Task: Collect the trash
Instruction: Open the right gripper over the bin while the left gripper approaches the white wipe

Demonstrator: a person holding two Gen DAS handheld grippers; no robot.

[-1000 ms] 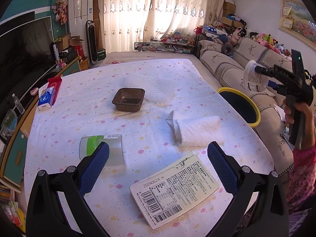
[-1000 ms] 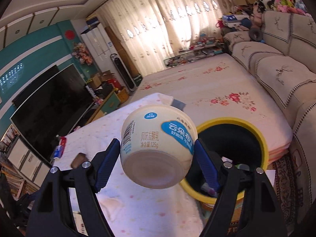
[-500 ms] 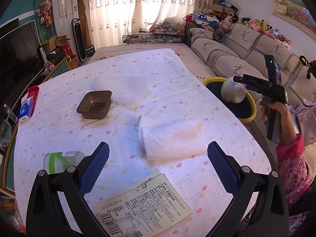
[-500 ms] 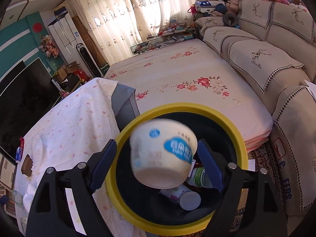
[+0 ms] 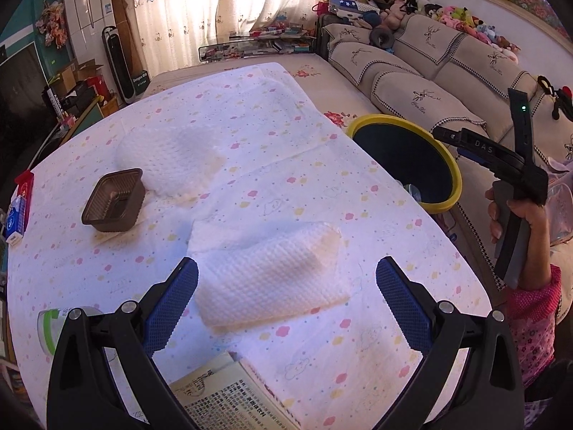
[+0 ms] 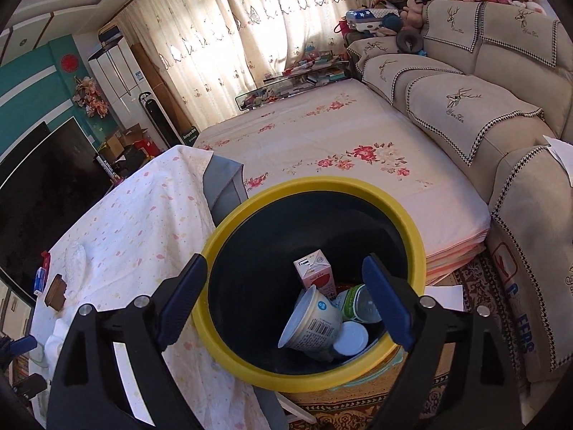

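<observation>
My right gripper (image 6: 286, 304) is open and empty above the yellow-rimmed bin (image 6: 412, 229). The yogurt cup (image 6: 311, 322) lies inside the bin beside a pink carton (image 6: 315, 276) and other trash. In the left wrist view the bin (image 5: 453, 168) stands off the table's right edge. My left gripper (image 5: 286, 302) is open and empty, low over a folded white paper towel (image 5: 268, 276). A brown plastic tray (image 5: 114, 200), a clear cup with a green band (image 5: 50, 326) and a printed paper (image 5: 229, 397) lie on the table.
The table carries a dotted white cloth (image 5: 250, 143) with a second crumpled towel (image 5: 172, 157). A blue and white carton (image 5: 16, 215) lies at the left edge. A sofa (image 5: 429, 71) and a flowered mattress (image 6: 340, 150) stand beyond the bin.
The right gripper opened over the bin and the yogurt cup dropped in. The left gripper moved forward, from over the printed paper to over the folded paper towel.
</observation>
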